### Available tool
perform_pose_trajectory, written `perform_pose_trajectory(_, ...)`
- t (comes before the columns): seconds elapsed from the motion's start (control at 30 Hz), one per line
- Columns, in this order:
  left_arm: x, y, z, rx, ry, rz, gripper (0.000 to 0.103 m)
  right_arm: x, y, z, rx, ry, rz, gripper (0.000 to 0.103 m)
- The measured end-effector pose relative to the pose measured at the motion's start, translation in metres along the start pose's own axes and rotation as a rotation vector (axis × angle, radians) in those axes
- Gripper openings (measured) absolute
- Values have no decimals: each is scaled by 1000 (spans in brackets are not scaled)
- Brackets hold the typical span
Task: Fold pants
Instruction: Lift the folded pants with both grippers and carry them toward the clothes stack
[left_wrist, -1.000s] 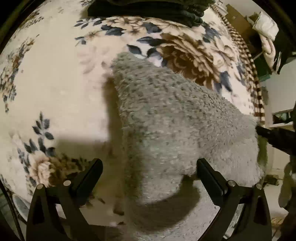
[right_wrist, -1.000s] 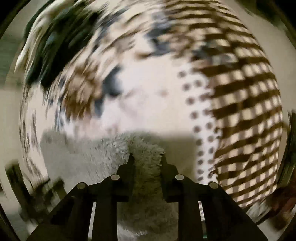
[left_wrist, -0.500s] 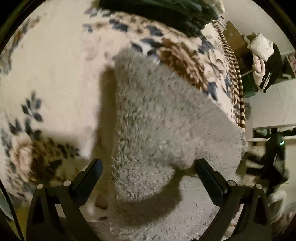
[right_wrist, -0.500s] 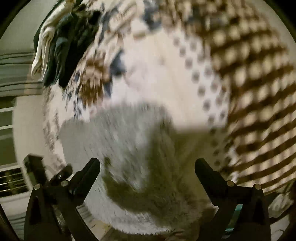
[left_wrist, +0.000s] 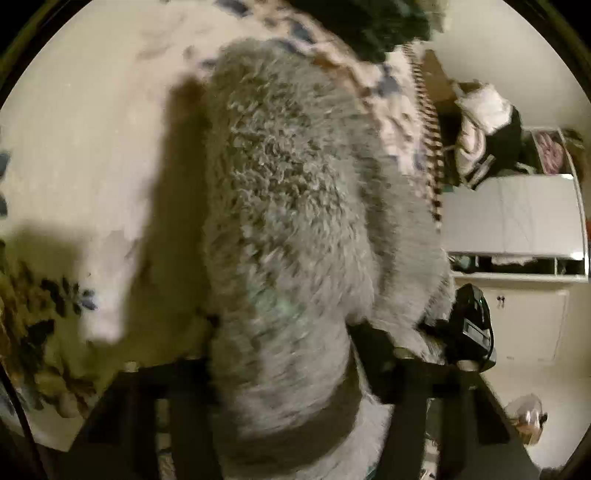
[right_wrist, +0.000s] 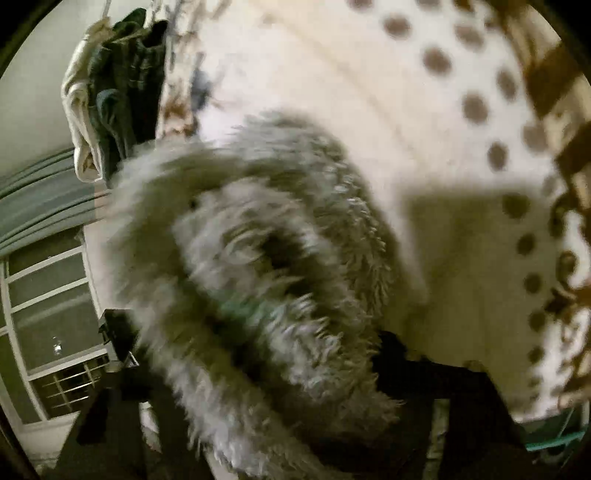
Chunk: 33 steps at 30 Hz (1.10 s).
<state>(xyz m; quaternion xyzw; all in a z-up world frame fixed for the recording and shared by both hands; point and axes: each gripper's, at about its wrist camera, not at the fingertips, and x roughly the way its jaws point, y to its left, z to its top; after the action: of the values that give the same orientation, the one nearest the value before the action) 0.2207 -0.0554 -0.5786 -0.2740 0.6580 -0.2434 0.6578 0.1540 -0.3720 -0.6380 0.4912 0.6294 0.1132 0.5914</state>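
The pants (left_wrist: 295, 206), made of a grey shaggy fleece, lie on a bed covered with a cream floral blanket (left_wrist: 81, 122). In the left wrist view they run from near the top of the picture down toward the camera, with a thick fold bulging between the fingers of the left tongs (left_wrist: 280, 354). Those jaws are closing, and the fleece fills the gap between them; the picture is too blurred to say whether the pads already press on the cloth. A dark shadow falls on the blanket just left of the pants.

In the right wrist view the same fleece (right_wrist: 258, 258) bunches up close to the lens, with a dark hollow in the middle of the heap (perhaps an opening of the garment, though the blur hides which). The right tongs (right_wrist: 258, 354) are also closing, with the heap lying between their 2 fingers; whether they grip it cannot be told. The right tongs also show in the left wrist view, at the pants' right edge (left_wrist: 469, 328).

Here the blanket (right_wrist: 369, 110) shows brown dots and a brown striped border at the right. At the far end of the bed lies a pile of dark clothes (right_wrist: 118, 92). Beyond the bed stand a window with white bars (right_wrist: 48, 314) and grey curtains (right_wrist: 40, 192). The left wrist view shows white cupboards (left_wrist: 517, 317) and a heap of pale cloth (left_wrist: 480, 125) at the right.
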Motion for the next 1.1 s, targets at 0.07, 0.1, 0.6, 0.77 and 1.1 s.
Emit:
perform_pose_trajectory(0.07, -11, -9, 1, 25, 1, -15, 41, -11, 10, -7, 0, -26, -10, 58)
perform_pose_trajectory(0.1, -17, -14, 3, 34, -2, -19, 41, -19, 16, -10, 1, -39, -12, 56)
perform_pose_trajectory(0.6, -176, -106, 131, 159, -131, 7, 41, -103, 257, 4, -119, -191, 4, 56)
perform_pose_trajectory(0.77, -208, -138, 240, 174, -200, 36, 42, -104, 364, 90, -187, -227, 24, 56)
perform_pose_trajectory(1.1, -172, -125, 414, 102, -218, 149, 52, -52, 468, 281, -234, -170, -21, 60)
